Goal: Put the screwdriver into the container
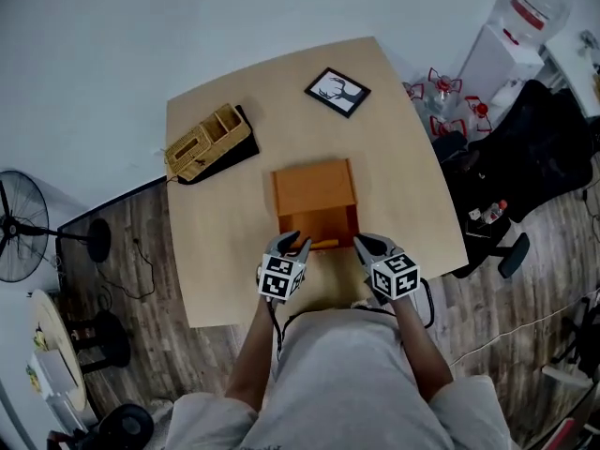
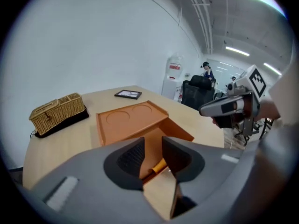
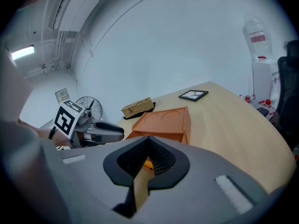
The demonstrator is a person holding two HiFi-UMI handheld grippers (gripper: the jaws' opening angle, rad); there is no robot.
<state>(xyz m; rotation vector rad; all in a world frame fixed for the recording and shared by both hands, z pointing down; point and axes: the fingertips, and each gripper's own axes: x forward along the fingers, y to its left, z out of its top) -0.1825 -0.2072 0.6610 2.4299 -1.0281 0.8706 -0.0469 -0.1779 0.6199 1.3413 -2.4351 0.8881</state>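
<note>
An orange wooden container (image 1: 314,187) stands mid-table, its lid bearing two round recesses (image 2: 128,118); a drawer (image 1: 320,225) is pulled out toward me. The screwdriver, seen only as a yellow-orange handle (image 1: 325,244), lies crosswise at the drawer's near end. My left gripper (image 1: 298,242) hovers just left of the handle, jaws apart; between them the handle (image 2: 159,164) shows below. My right gripper (image 1: 362,243) sits just right of the handle with its tips together (image 3: 148,141). A sliver of orange (image 3: 147,163) shows behind its pads; whether it is being gripped is unclear.
A wicker basket (image 1: 207,142) on a black mat sits at the table's far left, and a framed deer picture (image 1: 337,91) at the far right. The near table edge runs under my grippers. Off the table are a floor fan (image 1: 19,228) and black office chairs (image 1: 525,157).
</note>
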